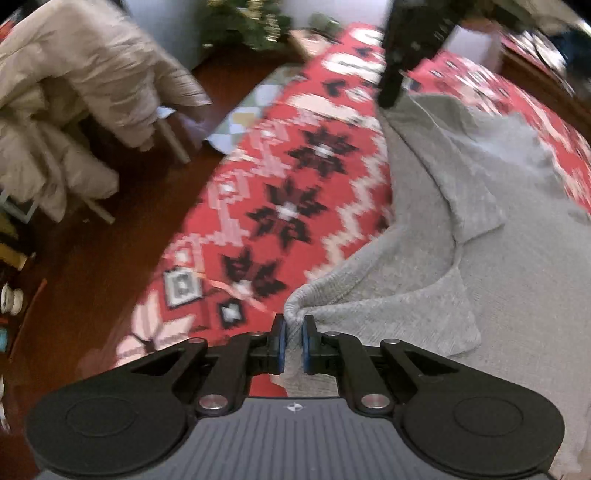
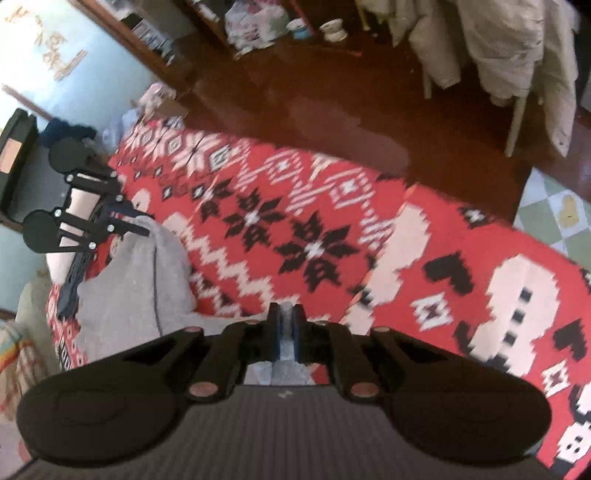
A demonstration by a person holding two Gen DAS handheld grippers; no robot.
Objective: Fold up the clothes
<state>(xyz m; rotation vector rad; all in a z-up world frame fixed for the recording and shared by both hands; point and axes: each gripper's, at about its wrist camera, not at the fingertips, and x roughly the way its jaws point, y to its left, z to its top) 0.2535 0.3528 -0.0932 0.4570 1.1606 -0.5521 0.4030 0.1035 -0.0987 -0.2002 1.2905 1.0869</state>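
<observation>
Two tongs, left (image 1: 293,332) and right (image 2: 286,325), each pinch only a thin edge of the grey garment (image 1: 480,258) lying on the red patterned blanket (image 1: 295,184); a tug could slip fabric free, spoiling the fold.

A dark reddish-brown wooden floor (image 2: 332,103) with a glossy sheen fills the room. Over it, from about 9 to 4 o'clock in the right wrist view, runs a red patterned cover (image 2: 424,236) with black star motifs and cream zigzags. At 1 o'clock beige cloth (image 2: 517,48) drapes over a pale-legged chair. A pale blue wall (image 2: 74,96) stands at 10 o'clock, beside a wooden shelf unit (image 2: 147,40). A checkered green-and-white mat (image 2: 554,214) lies at 3 o'clock. In the left wrist view, blurred greenery (image 1: 251,26) sits at 12 o'clock.
</observation>
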